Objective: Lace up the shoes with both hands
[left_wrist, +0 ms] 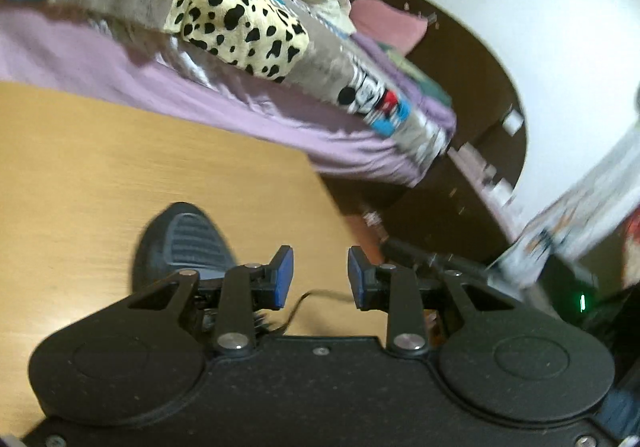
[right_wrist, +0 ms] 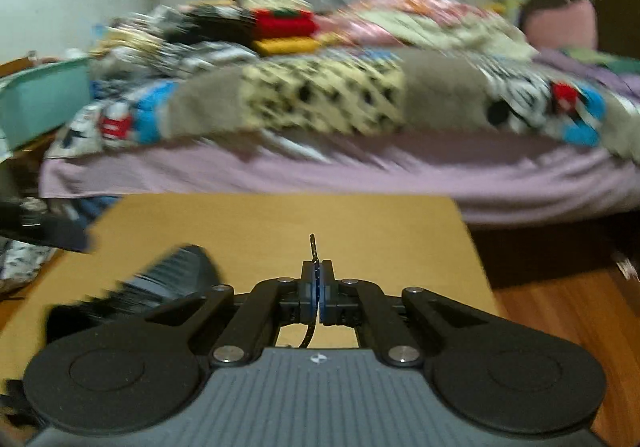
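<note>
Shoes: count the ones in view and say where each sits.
1. A single dark shoe lies on the wooden table, beyond the left gripper's left finger; the right wrist view shows it blurred at lower left. A second shoe may be out of frame.

The shoe [left_wrist: 180, 243] is half hidden behind the left gripper [left_wrist: 320, 279]; on the right wrist view it smears into dark streaks. Beside the shoe, the lace [right_wrist: 313, 247] vanishes under the right gripper [right_wrist: 317, 287]. Beyond the shoe, the bed [right_wrist: 360, 167] is blurred.
</note>
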`<state>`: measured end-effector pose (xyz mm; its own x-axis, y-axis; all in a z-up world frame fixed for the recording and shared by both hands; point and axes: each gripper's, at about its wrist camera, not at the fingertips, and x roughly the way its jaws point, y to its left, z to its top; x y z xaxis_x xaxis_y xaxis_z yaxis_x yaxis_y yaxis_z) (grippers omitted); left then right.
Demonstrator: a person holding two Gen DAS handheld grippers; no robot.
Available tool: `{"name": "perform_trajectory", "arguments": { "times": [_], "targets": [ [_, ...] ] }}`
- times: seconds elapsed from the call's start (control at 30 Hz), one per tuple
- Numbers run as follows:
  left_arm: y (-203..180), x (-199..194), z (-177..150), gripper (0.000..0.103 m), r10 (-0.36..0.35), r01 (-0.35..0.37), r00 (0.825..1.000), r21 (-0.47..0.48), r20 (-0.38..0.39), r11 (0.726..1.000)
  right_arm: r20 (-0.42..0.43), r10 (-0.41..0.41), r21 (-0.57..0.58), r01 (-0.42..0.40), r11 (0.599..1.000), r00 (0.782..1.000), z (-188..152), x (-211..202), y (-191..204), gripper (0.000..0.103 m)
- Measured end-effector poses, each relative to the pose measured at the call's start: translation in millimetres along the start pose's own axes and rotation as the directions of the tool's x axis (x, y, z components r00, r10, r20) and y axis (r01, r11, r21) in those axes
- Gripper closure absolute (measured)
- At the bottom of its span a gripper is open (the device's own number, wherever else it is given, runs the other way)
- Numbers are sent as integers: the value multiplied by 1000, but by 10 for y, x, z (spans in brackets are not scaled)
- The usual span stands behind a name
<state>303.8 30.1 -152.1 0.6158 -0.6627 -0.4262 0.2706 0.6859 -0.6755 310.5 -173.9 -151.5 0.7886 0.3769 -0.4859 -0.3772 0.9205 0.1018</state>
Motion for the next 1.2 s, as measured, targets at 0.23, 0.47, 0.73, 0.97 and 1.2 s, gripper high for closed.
{"name": "perform_trajectory", "arguments": {
  "times": [0.23, 0.47, 0.73, 0.97, 1.2],
  "targets": [
    [64, 129, 34, 75, -65, 73, 996, -172, 54, 982, 32, 124, -47, -123, 991, 992, 160, -184, 351, 99],
    [80, 174, 1, 75, -126, 140, 989, -236, 73, 962, 16, 173, -123, -169, 978, 985, 168, -266, 549, 99],
    [10, 226, -44, 103, -145, 148, 989, -191, 27, 970, 3, 195, -172, -192, 966, 981, 124, -330, 656, 99],
    [-160, 179, -53, 103, -128, 130, 991, -36, 35, 991, -29, 192, -180, -194, 964, 981, 154, -331, 702, 75],
    [-181, 190, -94, 103, -128, 128, 992, 2, 22, 992, -47, 173, -214, -179, 960, 984, 125, -322, 739, 76]
  ]
}}
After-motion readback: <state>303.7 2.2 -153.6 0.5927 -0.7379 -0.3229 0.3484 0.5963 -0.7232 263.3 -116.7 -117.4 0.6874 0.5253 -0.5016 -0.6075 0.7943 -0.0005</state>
